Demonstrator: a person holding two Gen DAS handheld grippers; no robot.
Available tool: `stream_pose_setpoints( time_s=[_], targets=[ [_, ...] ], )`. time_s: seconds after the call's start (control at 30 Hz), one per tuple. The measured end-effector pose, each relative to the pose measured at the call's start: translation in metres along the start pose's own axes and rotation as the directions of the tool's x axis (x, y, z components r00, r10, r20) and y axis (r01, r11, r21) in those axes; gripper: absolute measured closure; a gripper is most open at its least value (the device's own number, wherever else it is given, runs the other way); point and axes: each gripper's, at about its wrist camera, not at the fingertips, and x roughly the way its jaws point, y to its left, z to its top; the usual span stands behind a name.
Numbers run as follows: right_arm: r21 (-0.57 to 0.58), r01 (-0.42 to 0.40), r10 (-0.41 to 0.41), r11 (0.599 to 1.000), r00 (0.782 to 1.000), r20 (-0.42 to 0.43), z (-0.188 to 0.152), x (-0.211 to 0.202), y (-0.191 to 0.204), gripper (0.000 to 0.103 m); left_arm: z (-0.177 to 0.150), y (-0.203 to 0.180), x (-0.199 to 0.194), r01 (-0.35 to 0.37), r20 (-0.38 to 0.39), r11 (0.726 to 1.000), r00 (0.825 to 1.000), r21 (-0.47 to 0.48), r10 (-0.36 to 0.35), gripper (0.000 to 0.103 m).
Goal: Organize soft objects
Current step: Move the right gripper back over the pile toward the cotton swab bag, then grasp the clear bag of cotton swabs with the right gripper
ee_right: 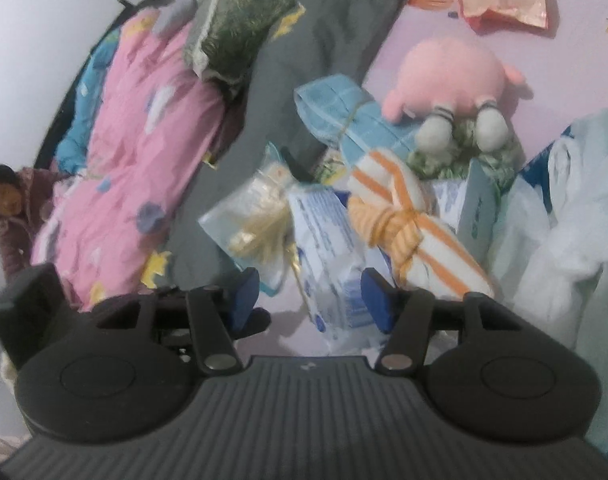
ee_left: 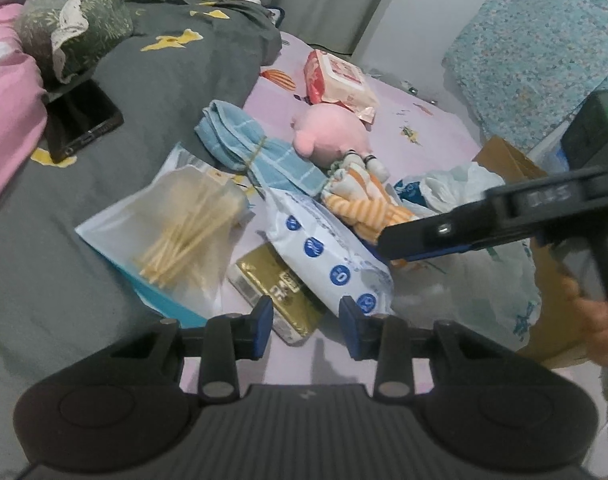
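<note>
A pink plush toy (ee_left: 331,132) (ee_right: 452,76) lies on the lilac bed sheet (ee_left: 432,136). A rolled blue towel (ee_left: 256,148) (ee_right: 344,116) tied with a band lies beside it. An orange-striped white towel roll (ee_left: 364,200) (ee_right: 416,220) lies in front of the plush. My left gripper (ee_left: 306,326) is open and empty above a gold packet (ee_left: 276,292) and a white-blue pack (ee_left: 328,248). My right gripper (ee_right: 310,294) is open, with the white-blue pack (ee_right: 332,264) between its fingers; it also shows in the left wrist view (ee_left: 388,246), close to the striped roll.
A bag of wooden sticks (ee_left: 184,224), a red-white wipes pack (ee_left: 336,78), white plastic bags (ee_left: 456,188) and a brown box (ee_left: 508,160) crowd the bed. A grey duvet (ee_left: 164,92), a phone (ee_left: 82,120), a green pillow (ee_left: 72,12) and a pink quilt (ee_right: 136,152) lie left.
</note>
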Motion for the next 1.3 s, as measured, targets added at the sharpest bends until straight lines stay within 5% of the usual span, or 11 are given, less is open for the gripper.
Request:
stream_pose_setpoints(
  time_s=[0.1,0.4,0.57,0.7,0.8,1.1,1.3],
  targets=[
    [-0.009,0.067,-0.067,0.998,0.998,0.019,-0.002,0.003,-0.005,0.049,-0.001,-0.002,0.002,0.017,0.001,1.0,1.0,0.005,-0.017,0.065],
    [0.028,0.103,-0.105,0.994,0.989,0.1,0.01,-0.018,-0.022,0.05,0.002,-0.004,0.005,0.038,0.007,0.999,0.999,0.011,-0.038,0.059],
    [0.044,0.127,-0.131,0.991,0.982,0.136,0.02,-0.026,-0.026,0.047,0.003,-0.002,-0.006,-0.04,0.06,0.999,0.997,0.025,0.039,0.059],
    [0.083,-0.036,0.028,0.996,0.995,0.097,0.031,-0.013,-0.017,0.047,0.003,0.002,-0.024,-0.208,0.142,0.975,0.97,0.08,0.195,0.055],
    [0.115,-0.117,0.114,0.986,0.993,0.036,0.047,0.018,-0.004,0.046,0.001,0.011,-0.027,-0.266,0.129,0.961,0.958,0.077,0.255,0.052],
    [-0.02,-0.079,0.077,0.997,0.994,-0.083,0.121,0.11,0.034,0.022,0.003,0.055,0.002,-0.166,0.001,0.976,0.986,-0.142,0.167,0.048],
    [-0.022,-0.086,0.079,0.996,0.974,-0.212,0.138,0.164,0.025,0.021,0.008,0.071,0.014,-0.148,0.002,0.966,0.988,-0.21,0.152,0.051]
  ],
)
